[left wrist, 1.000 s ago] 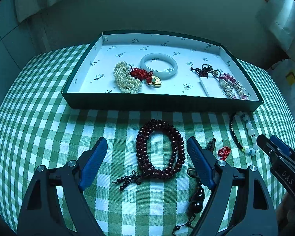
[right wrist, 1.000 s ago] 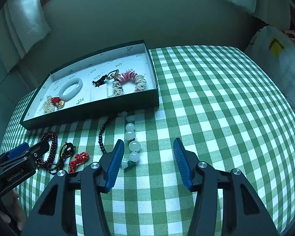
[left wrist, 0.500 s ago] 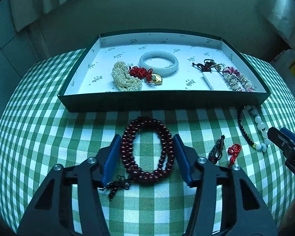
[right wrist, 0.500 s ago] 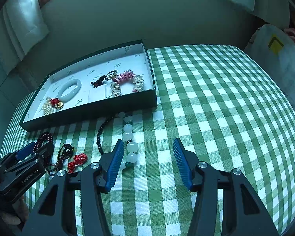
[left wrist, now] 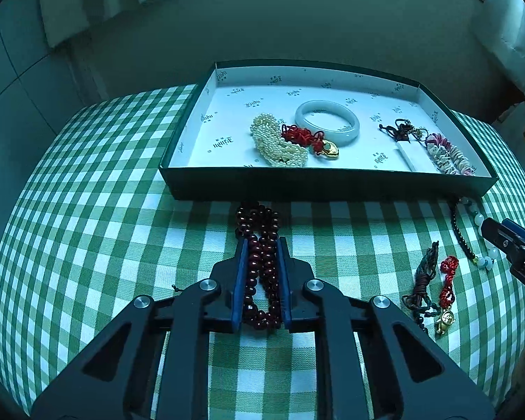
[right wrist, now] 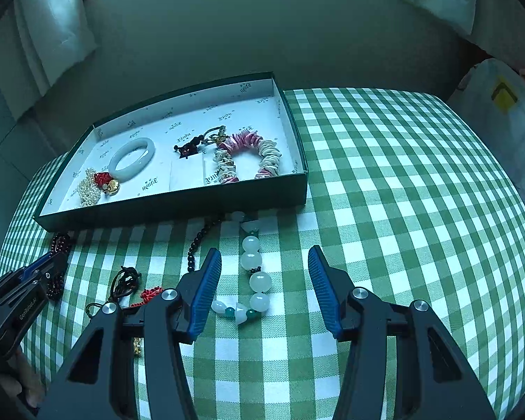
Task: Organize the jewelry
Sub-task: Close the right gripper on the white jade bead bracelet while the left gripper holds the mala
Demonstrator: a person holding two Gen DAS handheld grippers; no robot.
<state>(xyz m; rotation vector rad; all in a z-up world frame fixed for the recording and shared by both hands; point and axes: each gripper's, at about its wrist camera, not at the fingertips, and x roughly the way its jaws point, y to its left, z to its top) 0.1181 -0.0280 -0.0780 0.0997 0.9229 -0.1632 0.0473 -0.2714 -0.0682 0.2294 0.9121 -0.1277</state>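
several pieces are already laid in the box (left wrist: pixel 329 185); the dark red beads (left wrist: pixel 260 262) are pinched by the left gripper (left wrist: pixel 261 245), whose jaws have just been closing; the right gripper (right wrist: pixel 264 262) is held half open around the white bead strand (right wrist: pixel 252 262), not yet gripped.

A home room: gingham tablecloth (right wrist: pixel 402 182), window curtains (right wrist: pixel 52 35), tiled wall (left wrist: pixel 14 80).

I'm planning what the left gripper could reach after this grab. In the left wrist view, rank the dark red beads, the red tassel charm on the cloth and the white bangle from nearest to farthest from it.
1. Dark red beads: squeezed between the left gripper pads.
2. Red tassel charm: on the cloth, off to the right.
3. White bangle: inside the box, beyond its near wall.
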